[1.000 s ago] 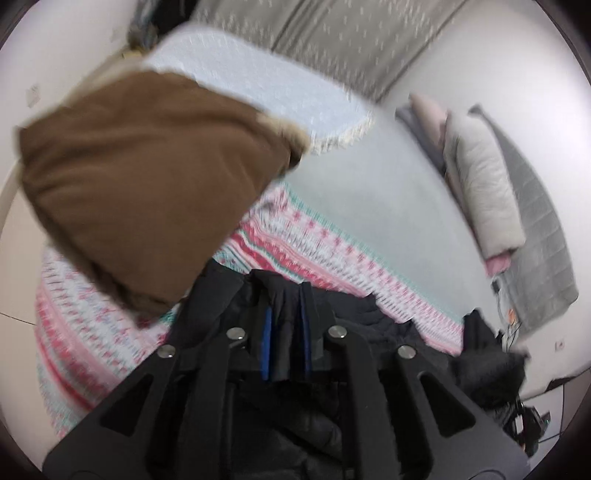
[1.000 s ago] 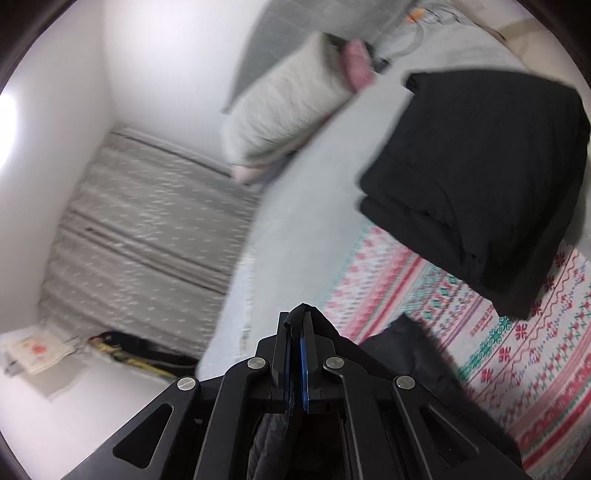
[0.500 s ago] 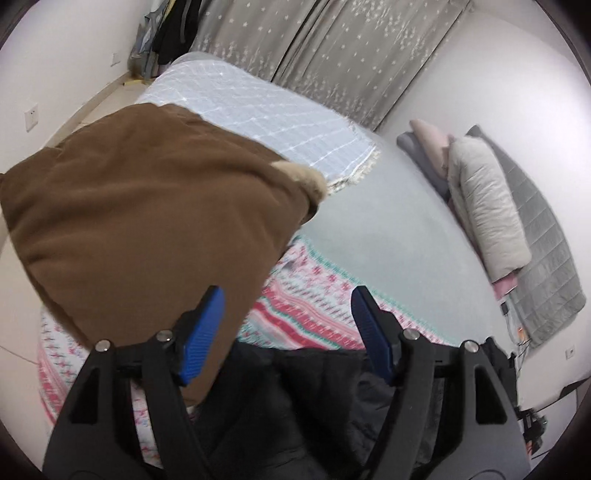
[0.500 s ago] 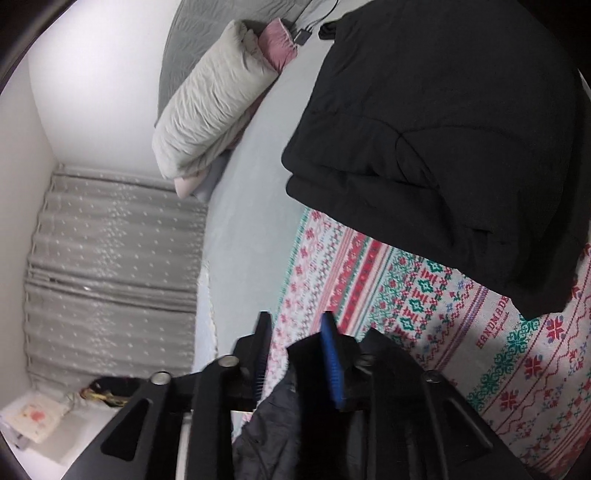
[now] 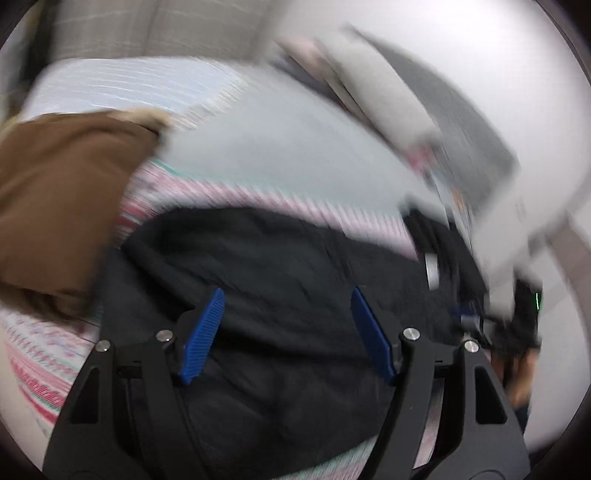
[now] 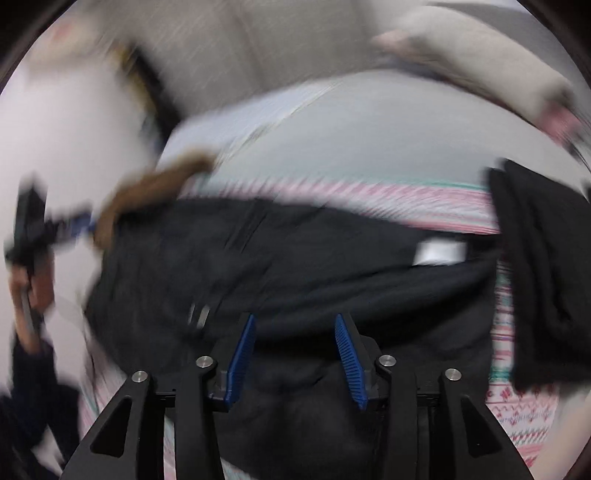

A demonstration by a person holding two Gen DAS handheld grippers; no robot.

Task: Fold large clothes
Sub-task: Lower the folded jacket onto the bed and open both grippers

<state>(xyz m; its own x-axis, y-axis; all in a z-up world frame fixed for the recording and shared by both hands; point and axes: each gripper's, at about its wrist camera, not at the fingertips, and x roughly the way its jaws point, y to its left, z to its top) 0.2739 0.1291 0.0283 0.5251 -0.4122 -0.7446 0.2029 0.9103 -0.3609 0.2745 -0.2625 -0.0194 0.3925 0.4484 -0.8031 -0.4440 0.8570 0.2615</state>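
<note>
While both views are smeared by motion, I read the left tongs (image 5: pixel 286 336) as standing wide apart with nothing between the blue pads (image 5: pixel 202 338); the jaws have just been opening and now hover clear above the black garment (image 5: pixel 280 280). I read the right tongs (image 6: pixel 293 360) as roughly half open, jaws likewise just opening, with no cloth pinched between them. The black garment (image 6: pixel 288 266) lies spread across the patterned blanket (image 6: pixel 436 206) on the bed (image 5: pixel 266 147), directly under both tongs; a white label (image 6: pixel 439 253) shows near its right end in the right wrist view. Left of the garment, a folded brown garment (image 5: pixel 55 206) rests on the same patterned blanket (image 5: pixel 33 373). To the right, a folded black pile (image 6: pixel 543 266) sits on the blanket just beside the spread garment. Farther out, a pale pillow (image 5: pixel 384 99) lies at the head of the bed, and grey curtains (image 5: pixel 155 29) hang behind. At the left edge of the right wrist view, a person's hand (image 6: pixel 27 291) grips the other device; detail there is too blurred to resolve.
</note>
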